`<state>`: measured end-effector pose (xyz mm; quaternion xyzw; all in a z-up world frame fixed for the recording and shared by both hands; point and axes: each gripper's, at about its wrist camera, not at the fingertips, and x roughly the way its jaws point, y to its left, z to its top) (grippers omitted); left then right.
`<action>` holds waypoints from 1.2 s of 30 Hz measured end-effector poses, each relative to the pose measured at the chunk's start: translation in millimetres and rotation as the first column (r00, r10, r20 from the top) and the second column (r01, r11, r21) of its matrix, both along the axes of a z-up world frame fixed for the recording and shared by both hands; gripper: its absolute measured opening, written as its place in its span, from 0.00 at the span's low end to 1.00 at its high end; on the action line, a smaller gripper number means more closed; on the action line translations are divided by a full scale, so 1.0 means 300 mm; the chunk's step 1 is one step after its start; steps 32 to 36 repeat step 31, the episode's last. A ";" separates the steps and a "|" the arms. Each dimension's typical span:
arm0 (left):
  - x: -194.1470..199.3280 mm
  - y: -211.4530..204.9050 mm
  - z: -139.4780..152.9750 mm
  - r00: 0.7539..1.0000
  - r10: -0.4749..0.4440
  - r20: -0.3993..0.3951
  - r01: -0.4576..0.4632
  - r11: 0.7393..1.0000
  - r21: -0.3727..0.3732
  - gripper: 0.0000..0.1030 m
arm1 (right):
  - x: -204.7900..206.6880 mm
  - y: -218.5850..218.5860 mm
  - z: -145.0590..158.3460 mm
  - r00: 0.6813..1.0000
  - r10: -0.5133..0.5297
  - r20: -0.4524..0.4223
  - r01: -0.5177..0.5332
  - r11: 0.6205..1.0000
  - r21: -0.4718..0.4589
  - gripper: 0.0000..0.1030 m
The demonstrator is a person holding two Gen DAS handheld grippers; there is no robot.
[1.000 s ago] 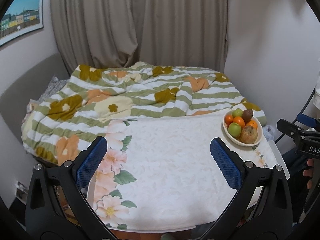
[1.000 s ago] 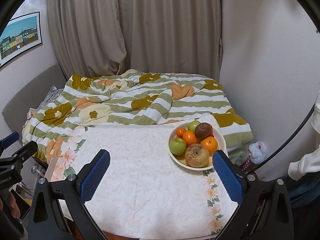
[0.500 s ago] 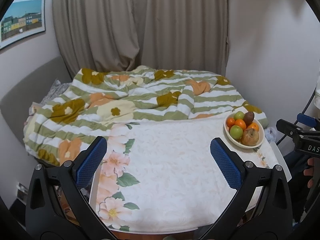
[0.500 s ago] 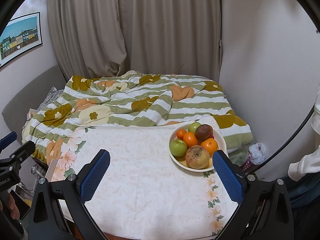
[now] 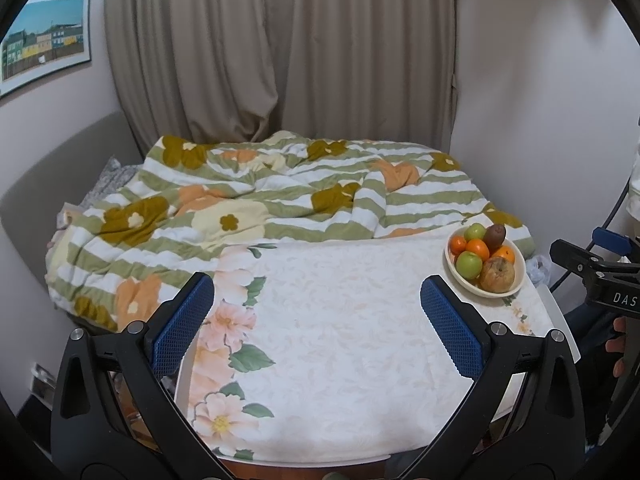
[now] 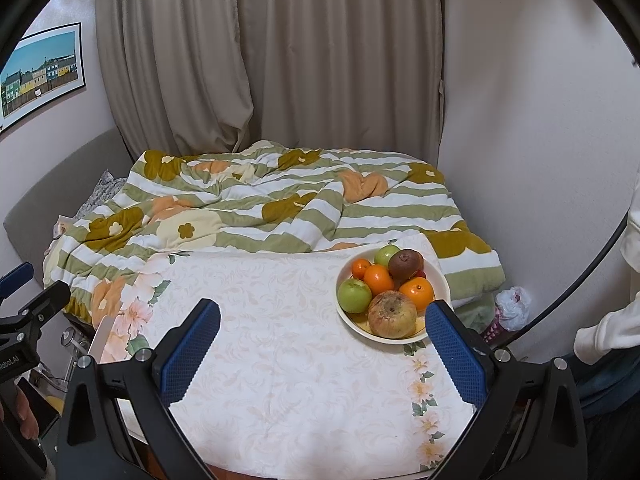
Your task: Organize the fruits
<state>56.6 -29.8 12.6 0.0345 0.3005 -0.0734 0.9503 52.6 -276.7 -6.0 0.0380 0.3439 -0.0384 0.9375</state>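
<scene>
Both grippers spread wide and empty above the cloth-covered bench.

Left gripper (image 5: 316, 312) and right gripper (image 6: 322, 338) with blue pads parted, grasping nothing, raised over the floral tablecloth (image 6: 280, 360). Cream bowl (image 6: 438, 280) at the bench's far right corner, near the striped quilt (image 6: 248, 208), heaped with fruit: green apple (image 6: 354, 295), oranges (image 6: 417, 293), brown kiwi (image 6: 405, 263), a russet pear-like fruit (image 6: 393, 319). Beige curtain (image 5: 280, 48) behind the bed.

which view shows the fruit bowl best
The right wrist view: the fruit bowl sits large and close, just ahead of the open right tongs, each fruit distinct. The left wrist view shows it smaller, off to the right edge of the table.
</scene>
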 end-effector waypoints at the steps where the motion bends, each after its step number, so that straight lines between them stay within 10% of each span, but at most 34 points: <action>1: -0.003 -0.006 -0.002 1.000 0.001 0.001 -0.001 1.000 0.000 1.00 | 0.000 0.000 0.000 1.000 0.000 0.000 0.000 1.000 0.000 0.99; 36: -0.011 -0.016 -0.010 1.000 0.003 0.014 -0.003 1.000 0.013 1.00 | -0.003 -0.003 -0.004 1.000 0.001 -0.001 -0.001 1.000 0.000 0.99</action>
